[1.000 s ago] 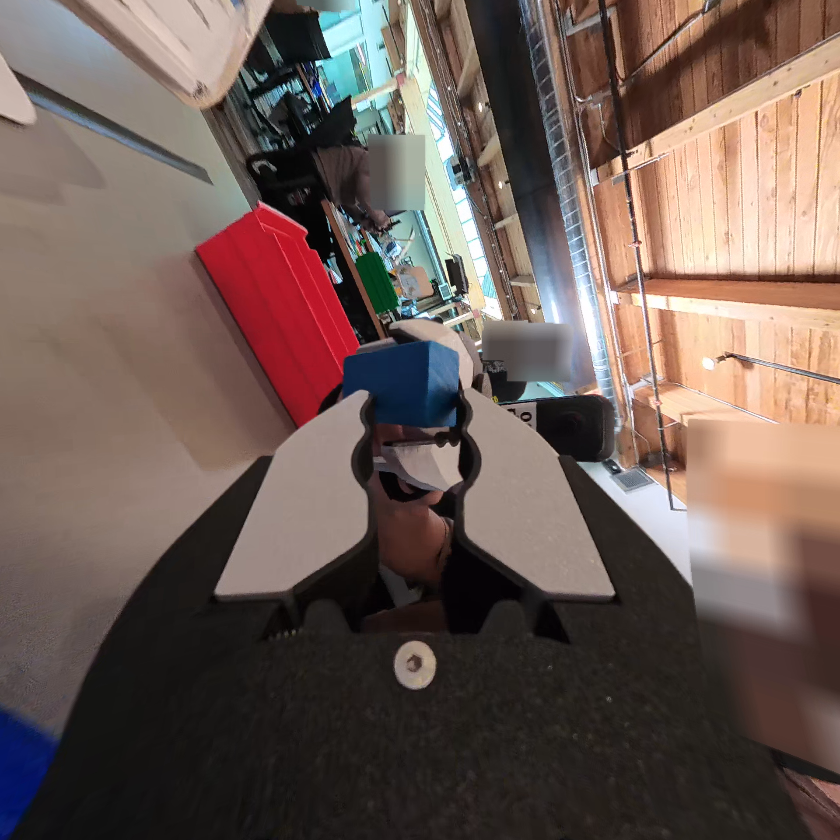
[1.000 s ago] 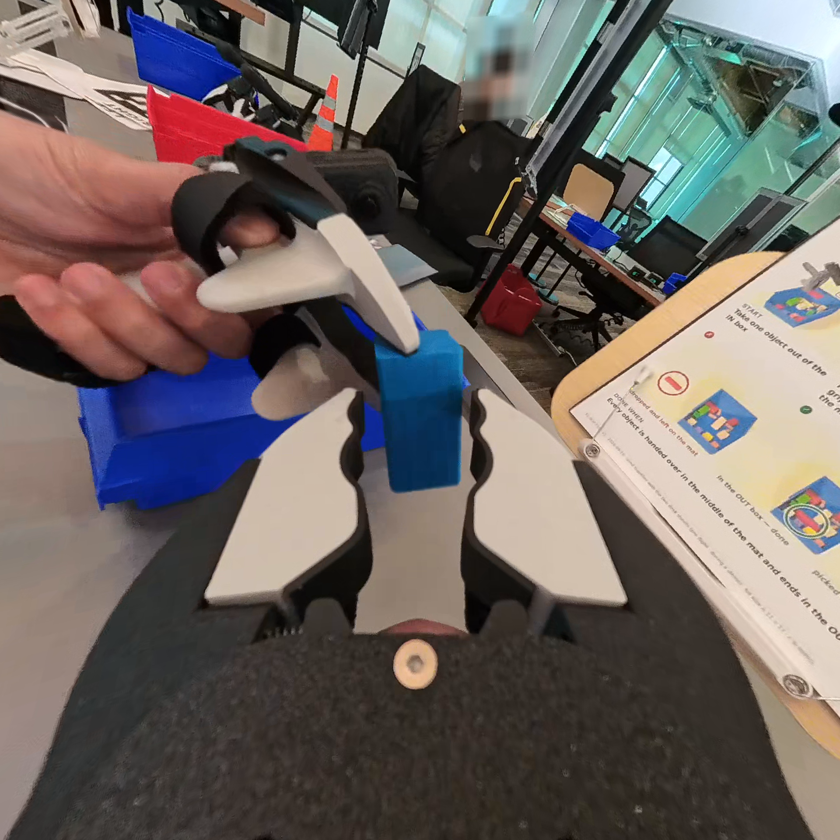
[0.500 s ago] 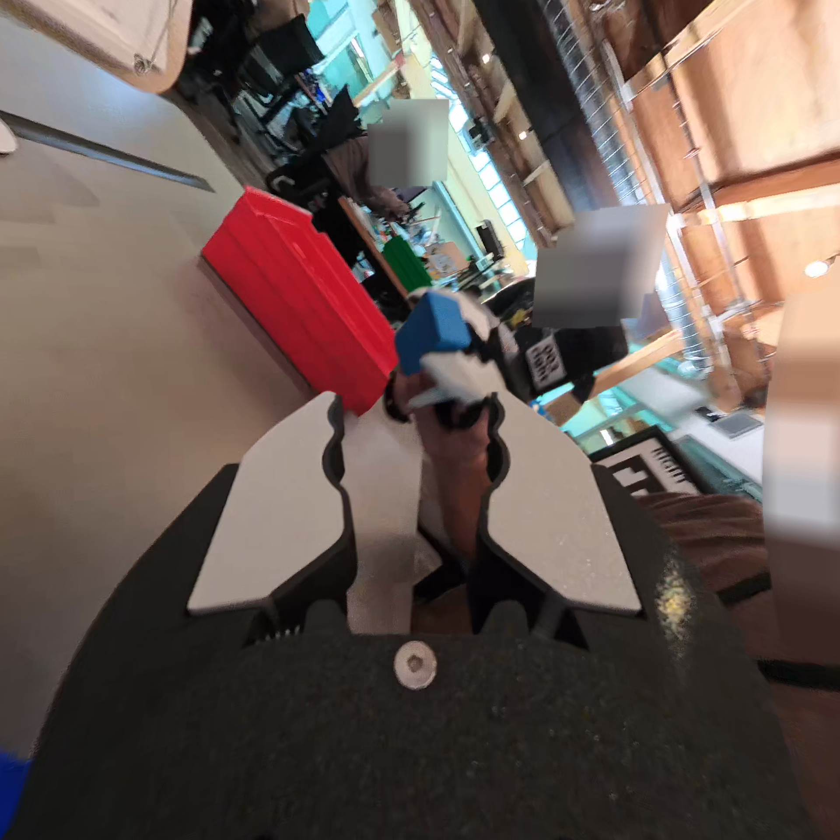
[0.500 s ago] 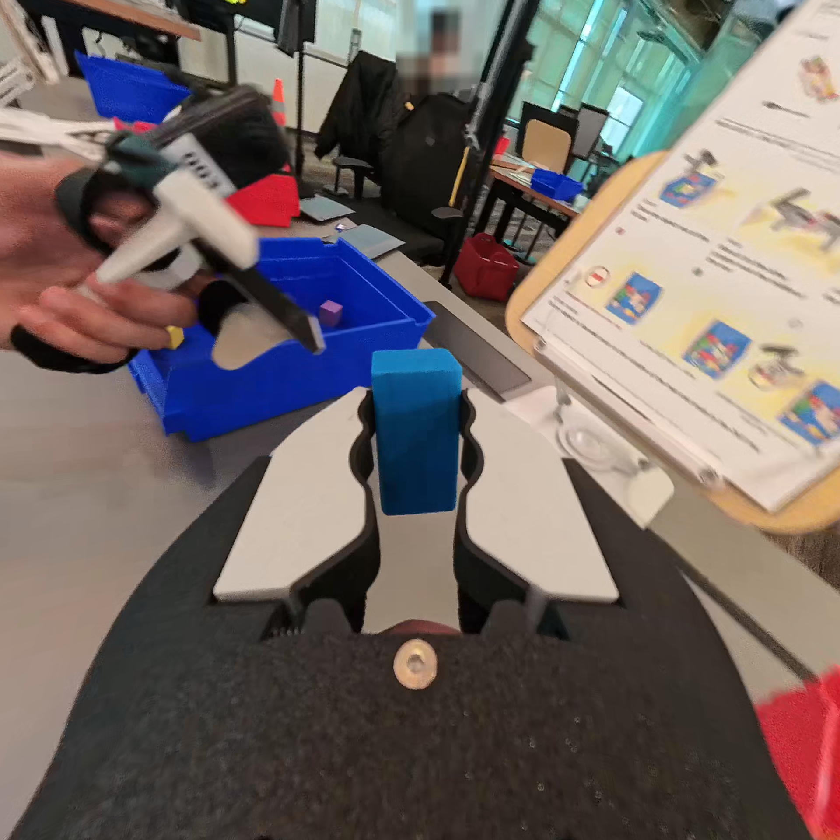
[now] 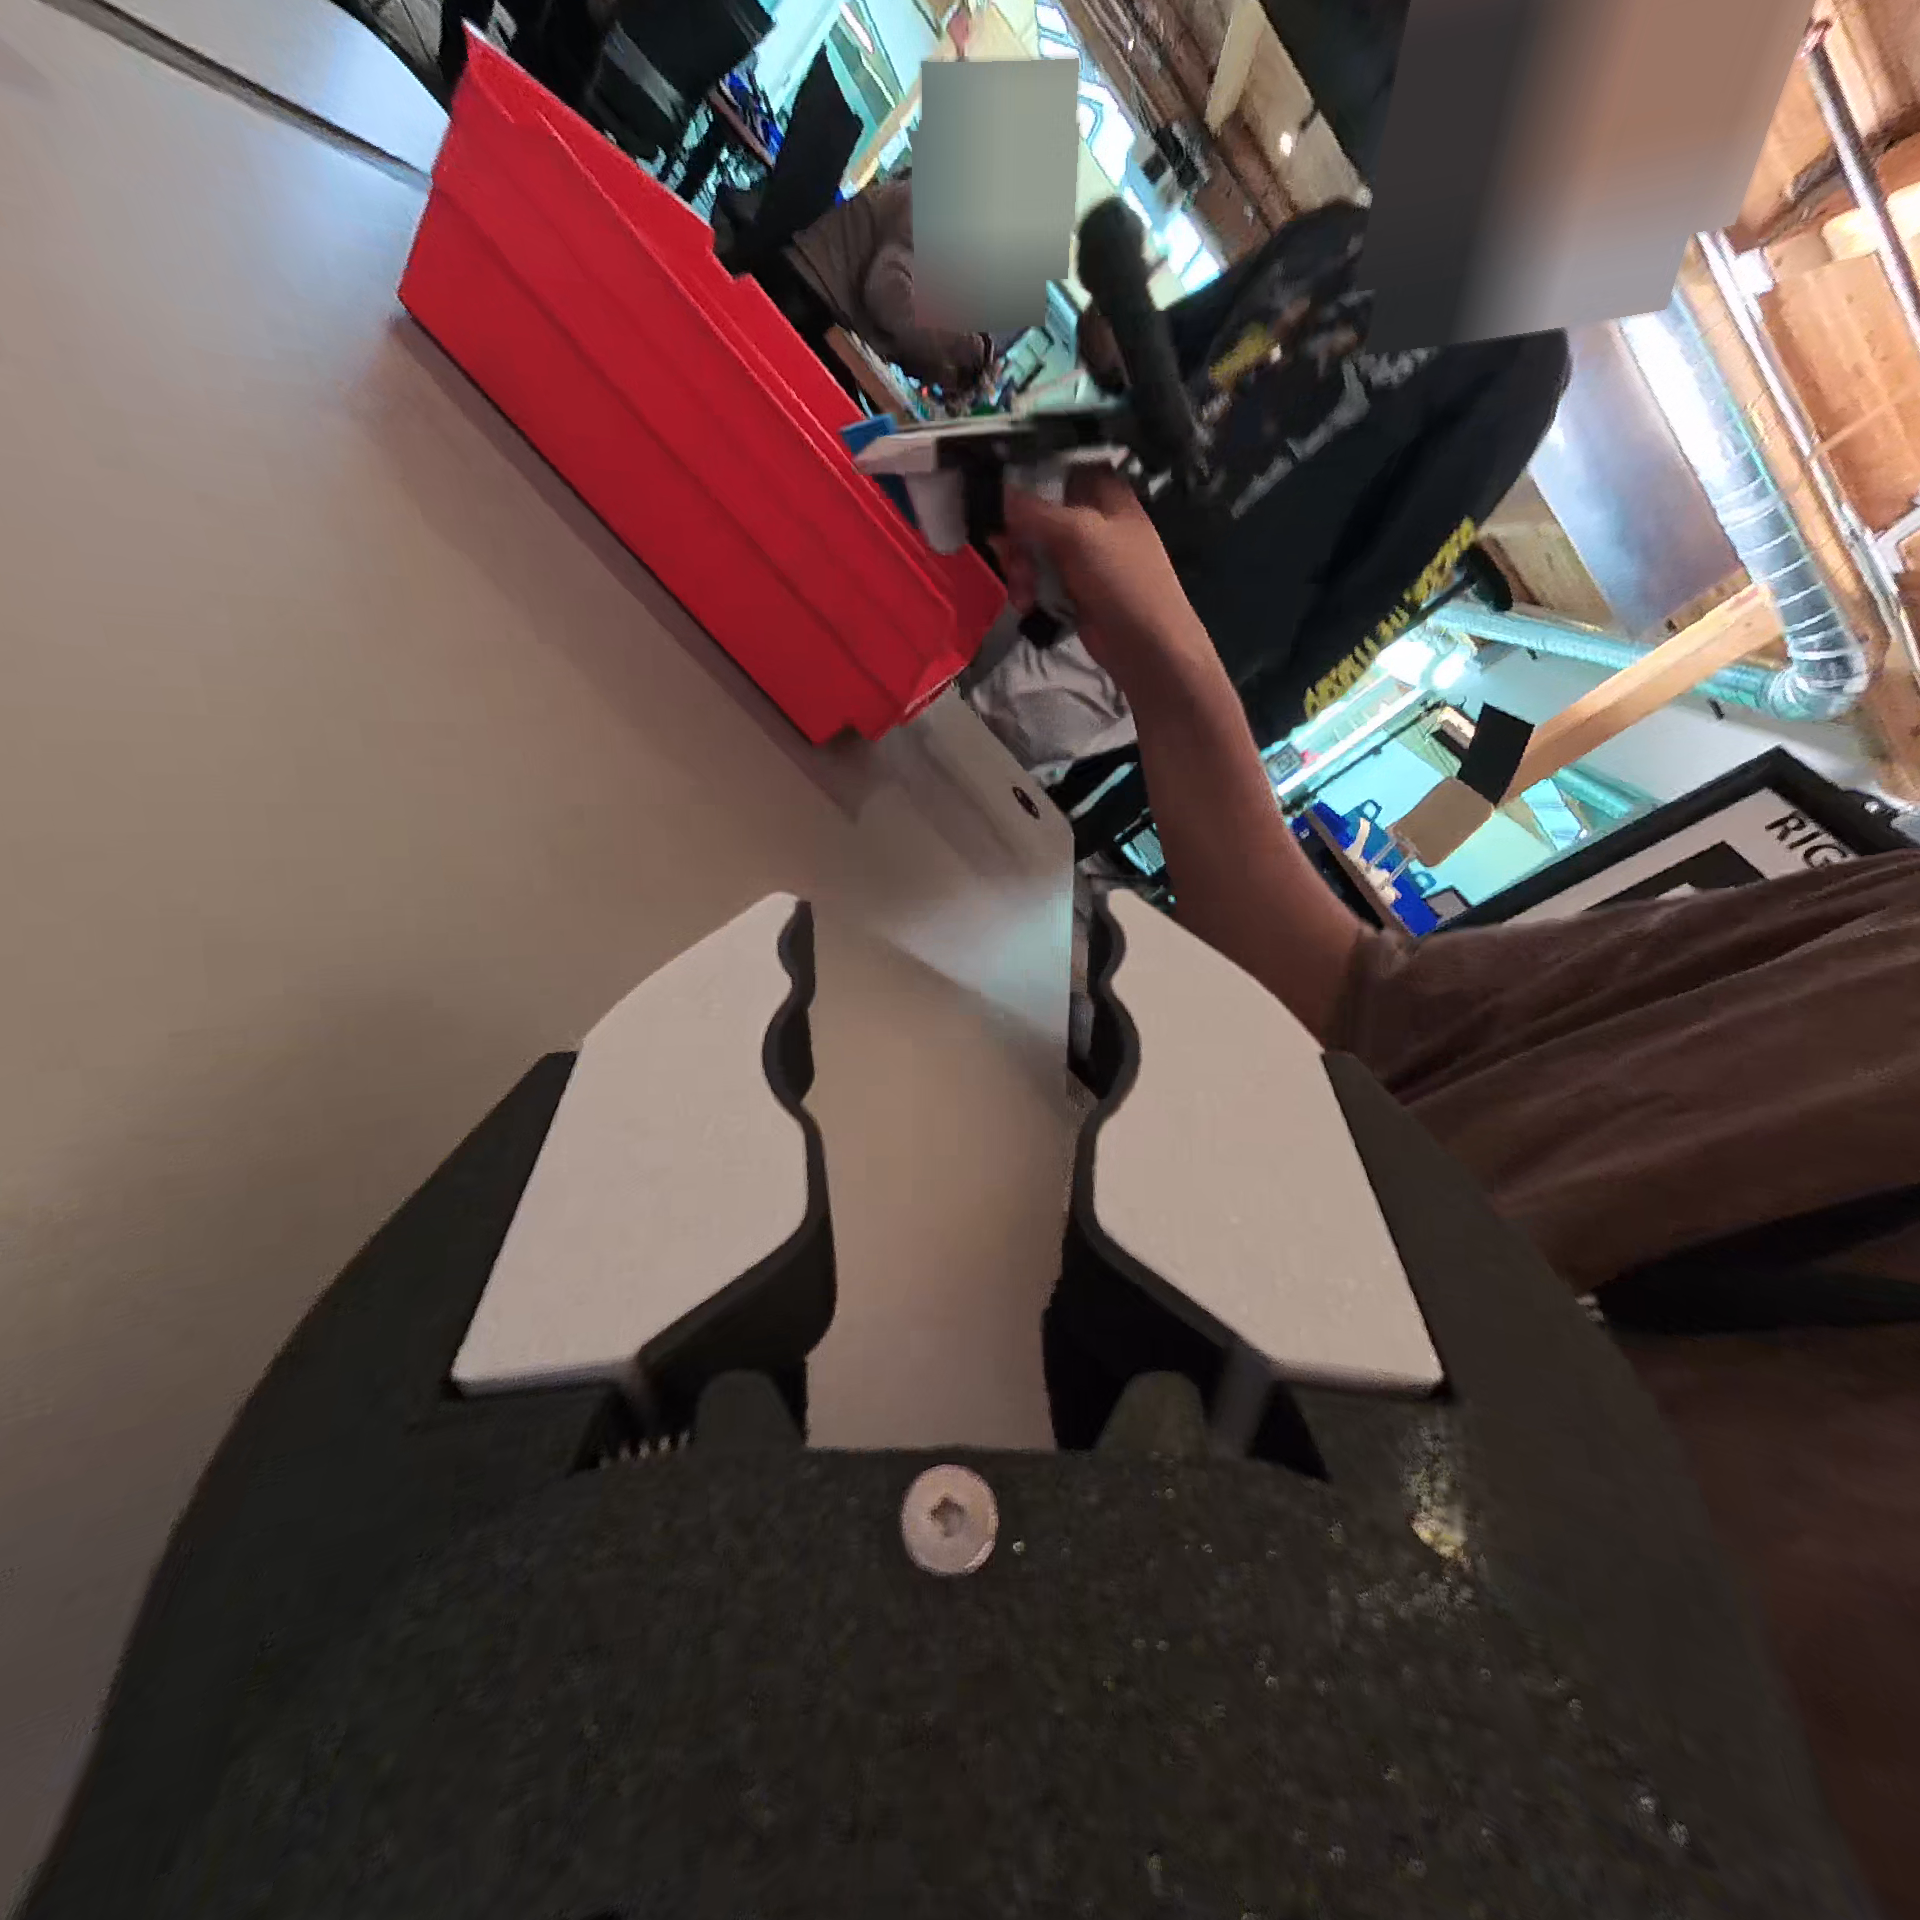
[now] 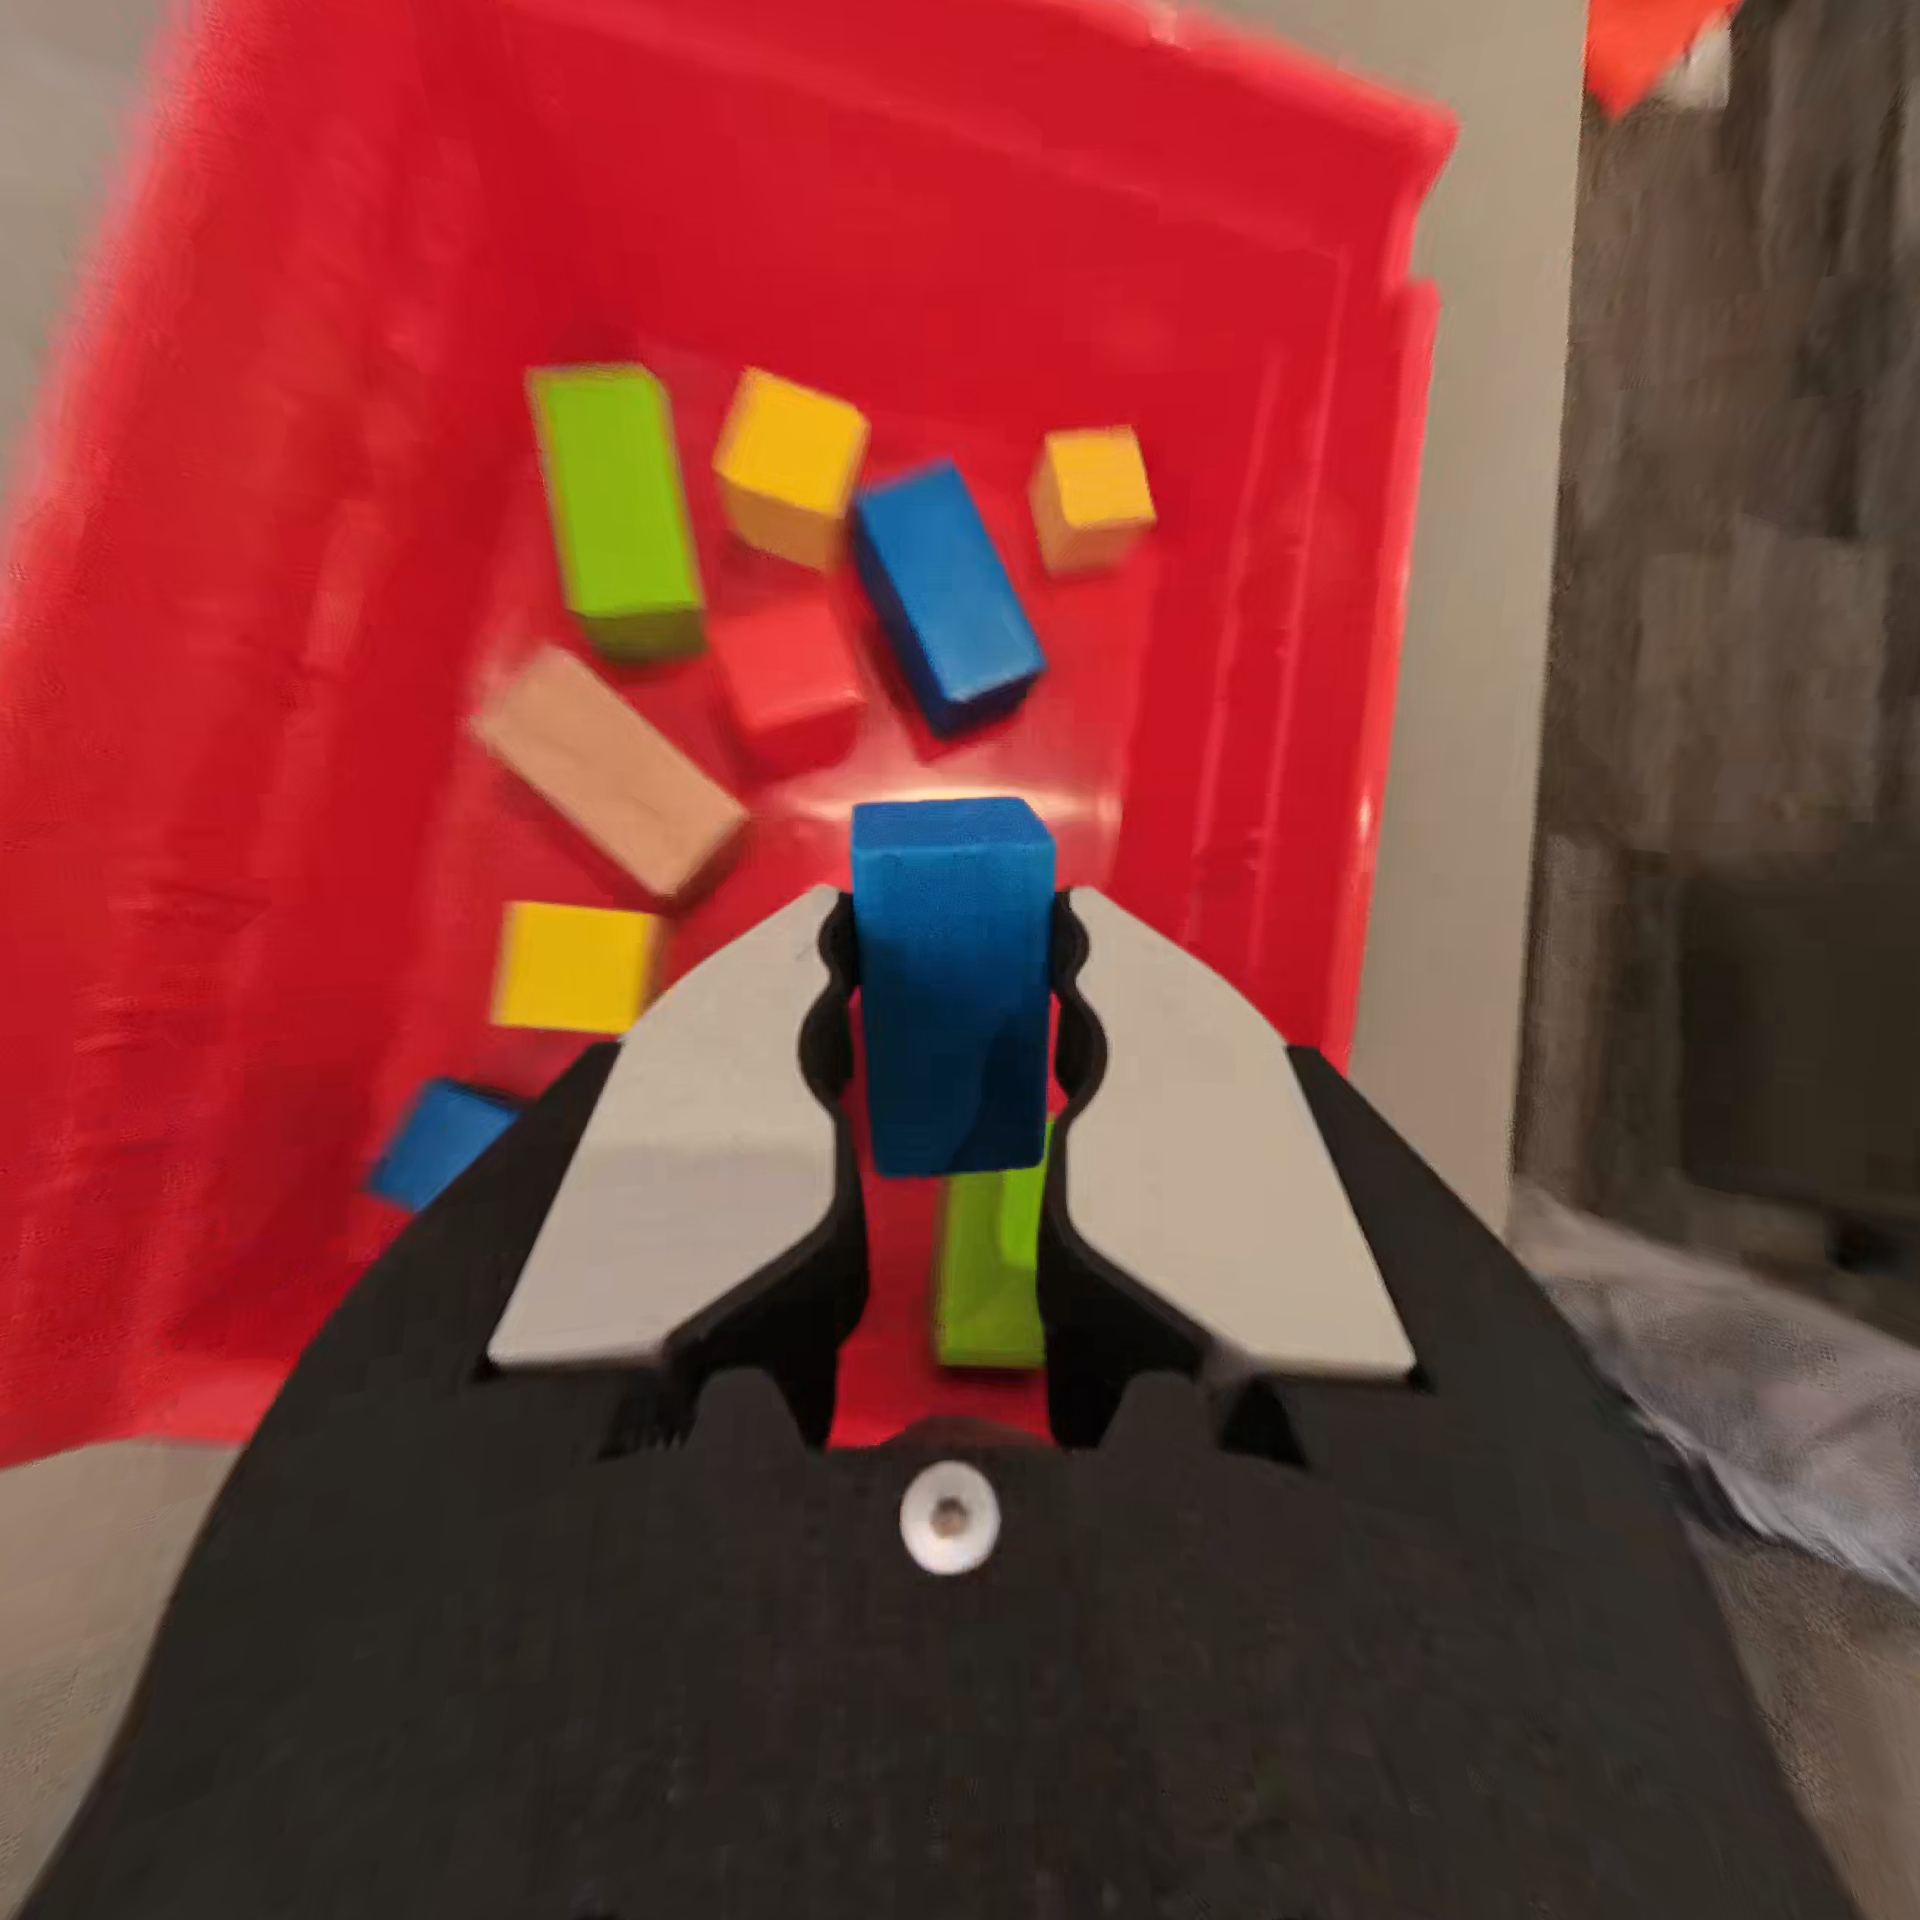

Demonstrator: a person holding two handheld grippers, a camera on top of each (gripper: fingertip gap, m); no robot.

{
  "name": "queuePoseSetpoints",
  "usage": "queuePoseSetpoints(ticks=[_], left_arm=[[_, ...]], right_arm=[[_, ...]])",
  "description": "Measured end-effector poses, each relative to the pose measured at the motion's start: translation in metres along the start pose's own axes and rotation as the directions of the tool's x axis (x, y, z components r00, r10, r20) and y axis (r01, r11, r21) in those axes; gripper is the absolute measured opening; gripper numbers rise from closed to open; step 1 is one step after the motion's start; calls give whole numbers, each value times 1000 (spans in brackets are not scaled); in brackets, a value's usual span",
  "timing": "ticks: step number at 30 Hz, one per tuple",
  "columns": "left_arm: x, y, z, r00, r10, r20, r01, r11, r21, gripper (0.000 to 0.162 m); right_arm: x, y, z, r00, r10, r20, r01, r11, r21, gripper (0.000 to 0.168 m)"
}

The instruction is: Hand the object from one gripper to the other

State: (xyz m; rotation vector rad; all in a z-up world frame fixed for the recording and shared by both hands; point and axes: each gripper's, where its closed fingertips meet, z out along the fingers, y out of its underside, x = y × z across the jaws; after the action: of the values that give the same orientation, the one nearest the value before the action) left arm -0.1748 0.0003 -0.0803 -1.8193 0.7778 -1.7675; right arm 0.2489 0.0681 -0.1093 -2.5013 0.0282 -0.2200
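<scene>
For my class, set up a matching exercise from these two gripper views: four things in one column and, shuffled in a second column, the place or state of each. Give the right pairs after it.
Things
1. left gripper
2. right gripper
3. held blue block
4. tan block

Places or states
A. lies on the floor of the red bin
B. open, nothing between its fingers
C. stands upright between two fingers, above the bin
D. shut on a block

Pairs: 1-B, 2-D, 3-C, 4-A
</scene>
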Motion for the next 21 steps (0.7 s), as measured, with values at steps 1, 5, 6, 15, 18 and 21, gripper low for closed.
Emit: queuePoseSetpoints(ticks=[1, 5, 6, 15, 18, 21], left_arm=[[-1, 2, 0, 1000, 10, 9, -10, 1000, -11, 50], [-3, 8, -6, 999, 26, 26, -25, 999, -28, 50], [-3, 8, -8, 999, 28, 28, -27, 999, -25, 50], [0, 1, -21, 1000, -1, -9, 1, 1000, 24, 50], [0, 0, -21, 1000, 0, -12, 1, 1000, 24, 50], [2, 1, -20, 1000, -2, -23, 2, 1000, 20, 50]], right_arm=[[8, 2, 12, 999, -16, -31, 14, 998, -58, 35], [14, 9, 48, 997, -42, -63, 25, 966, -256, 35], [14, 10, 55, 995, -66, -73, 42, 955, -294, 36], [14, 13, 92, 998, -22, -58, -1, 929, -371, 36], [15, 10, 92, 997, -5, -72, -20, 939, -343, 36], [12, 12, 91, 998, 44, -53, -59, 943, -327, 35]])
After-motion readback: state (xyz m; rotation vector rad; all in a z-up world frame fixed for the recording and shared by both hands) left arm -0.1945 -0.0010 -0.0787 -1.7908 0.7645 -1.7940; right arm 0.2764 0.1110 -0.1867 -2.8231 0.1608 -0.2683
